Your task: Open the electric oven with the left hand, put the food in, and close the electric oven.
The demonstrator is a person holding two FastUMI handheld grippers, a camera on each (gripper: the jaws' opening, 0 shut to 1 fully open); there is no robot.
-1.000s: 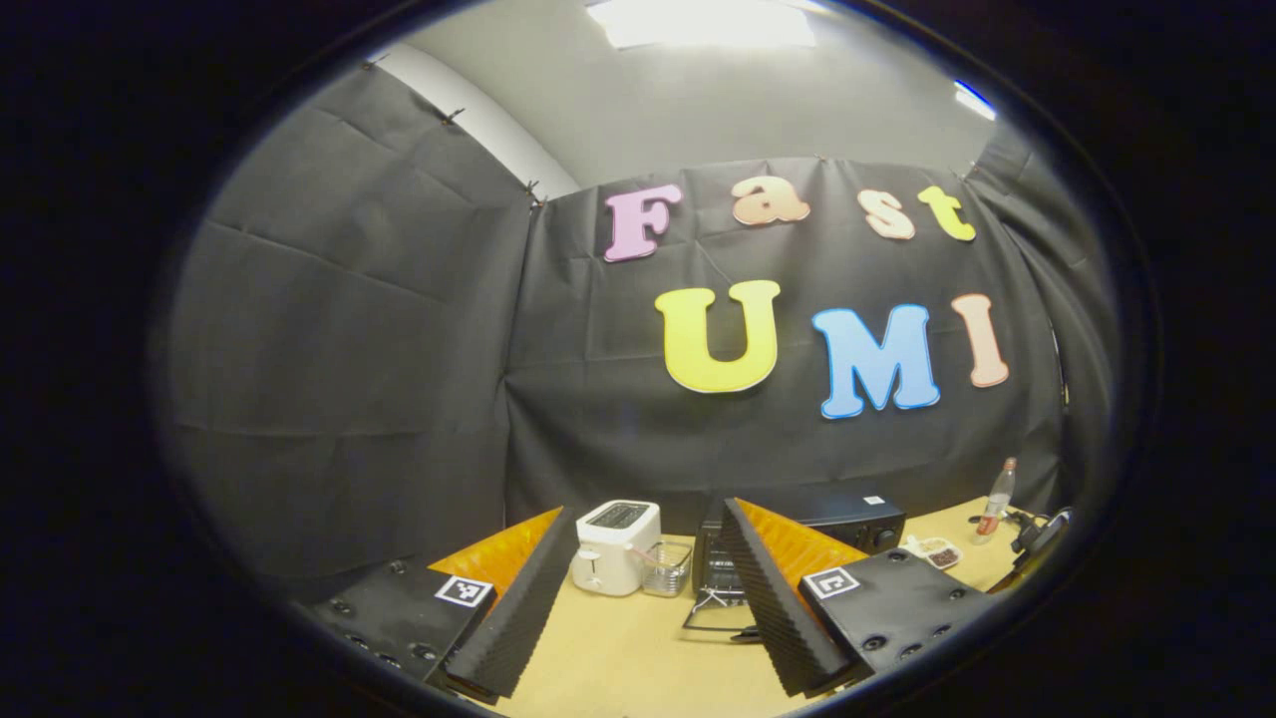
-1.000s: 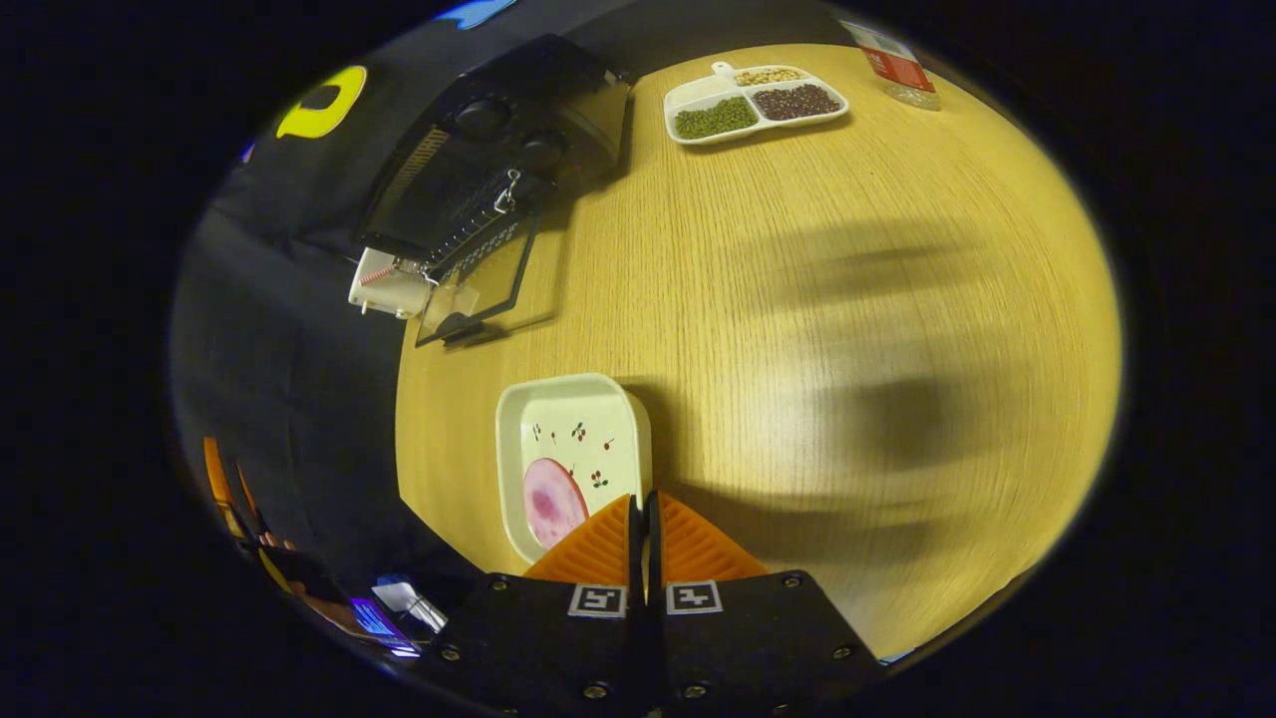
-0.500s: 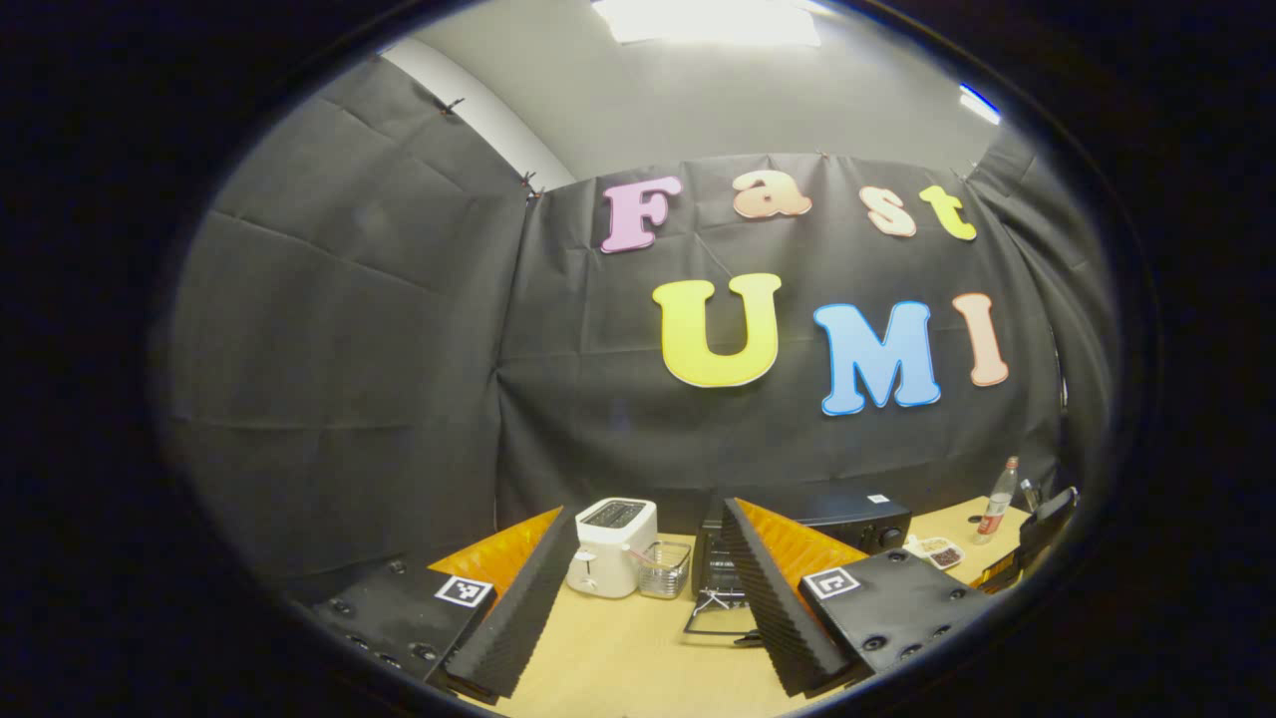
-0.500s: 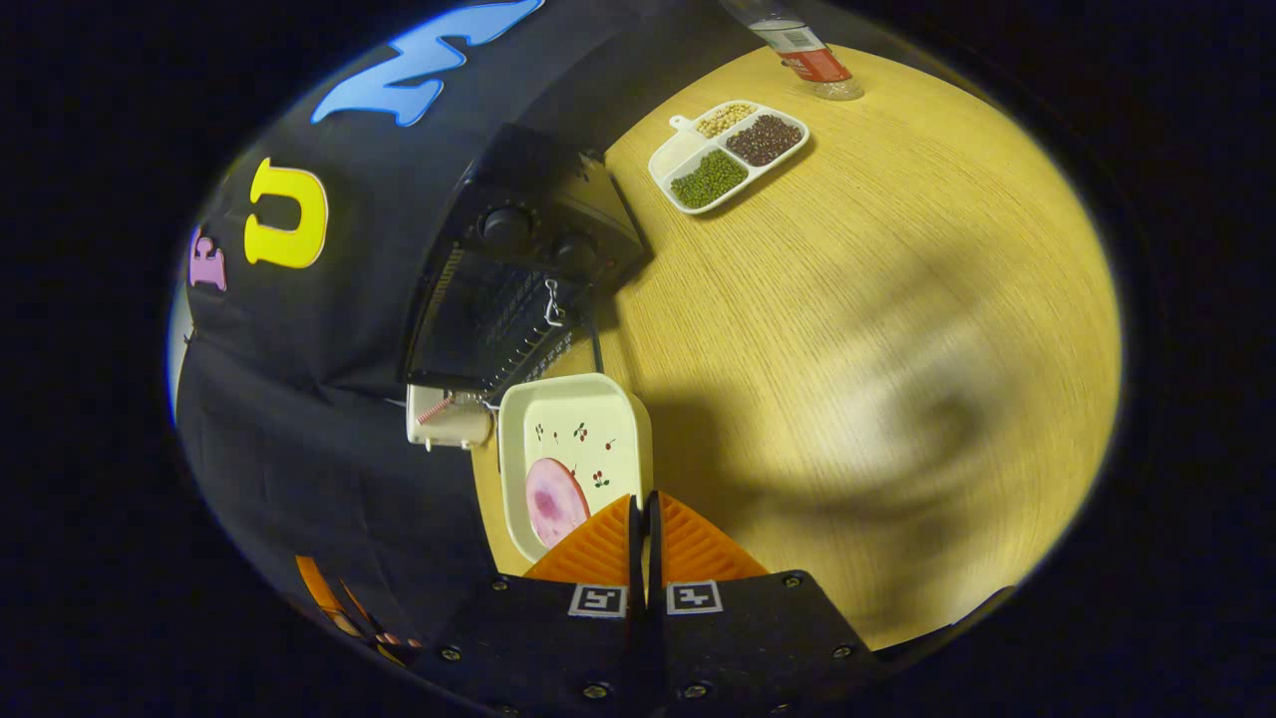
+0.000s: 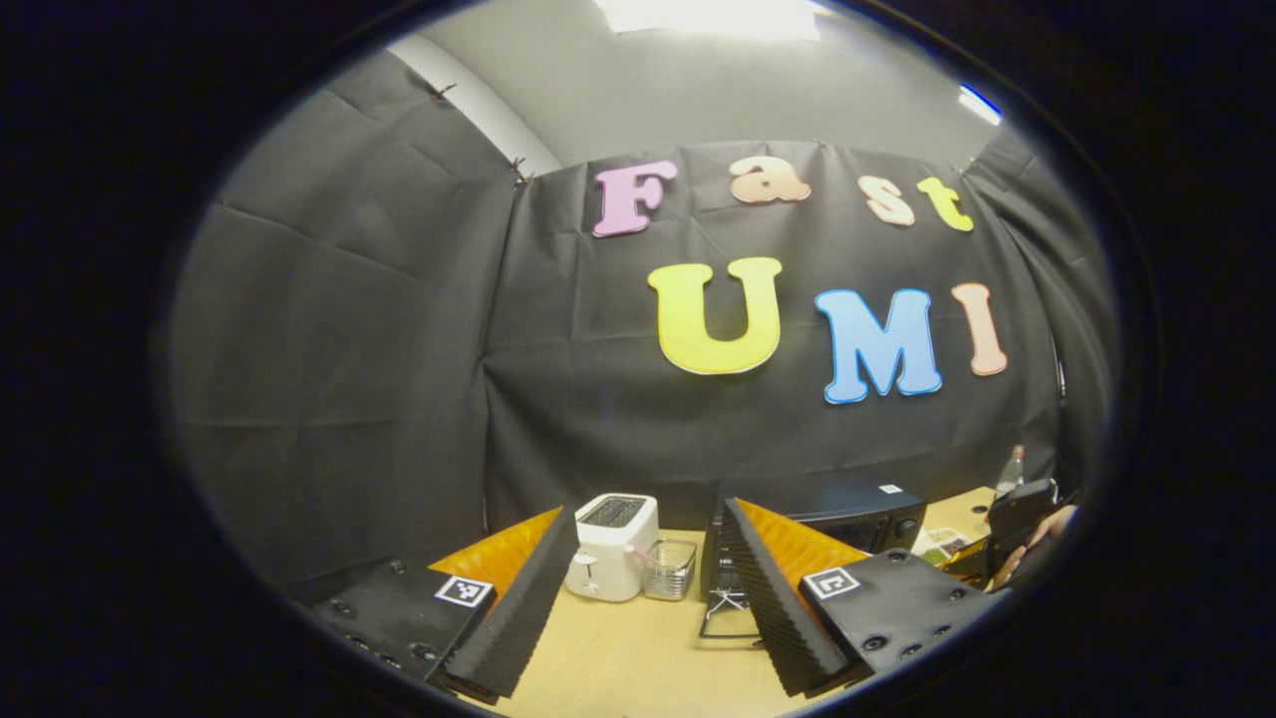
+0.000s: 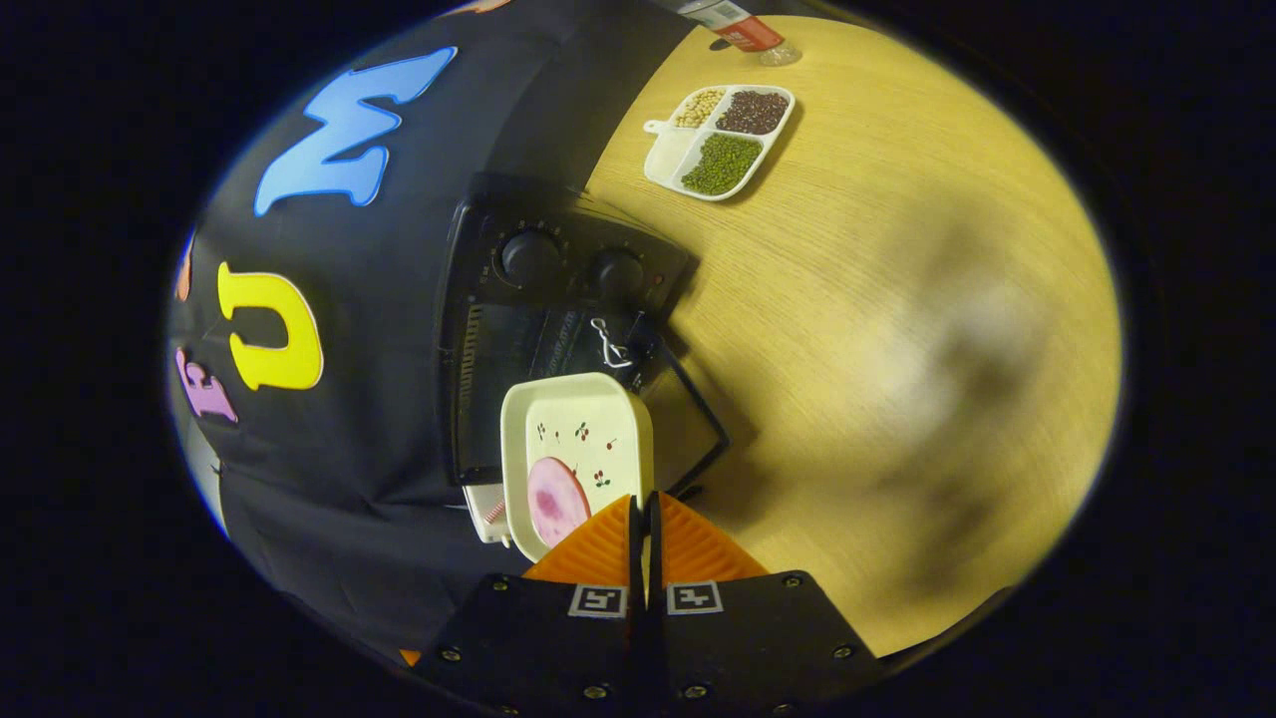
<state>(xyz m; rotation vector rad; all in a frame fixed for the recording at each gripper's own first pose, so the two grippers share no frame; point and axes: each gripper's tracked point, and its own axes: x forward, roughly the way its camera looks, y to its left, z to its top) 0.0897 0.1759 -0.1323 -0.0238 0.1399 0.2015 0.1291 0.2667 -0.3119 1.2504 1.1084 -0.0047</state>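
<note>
left claw (image 5: 638,598): held open, empty | right claw (image 6: 645,519): clamped on plate (image 6: 578,439) rim, held above open oven (image 6: 538,329)

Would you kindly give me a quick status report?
Left gripper open, idle. Right gripper shut on plate of ham, above open oven. Nothing blocking.

Our left gripper (image 5: 638,588): jaws spread wide, nothing between fingers (image 5: 773,598), held level, low, pointing forward. Our right gripper (image 6: 643,519): jaws drawn together with only thin slit between, fingers (image 6: 688,548) pinching near rim of plate (image 6: 578,449), carried aloft, camera looking down. In left gripper view we note our right gripper far off at right edge, and hand (image 5: 1037,543) that holds it, partly seen.
</note>
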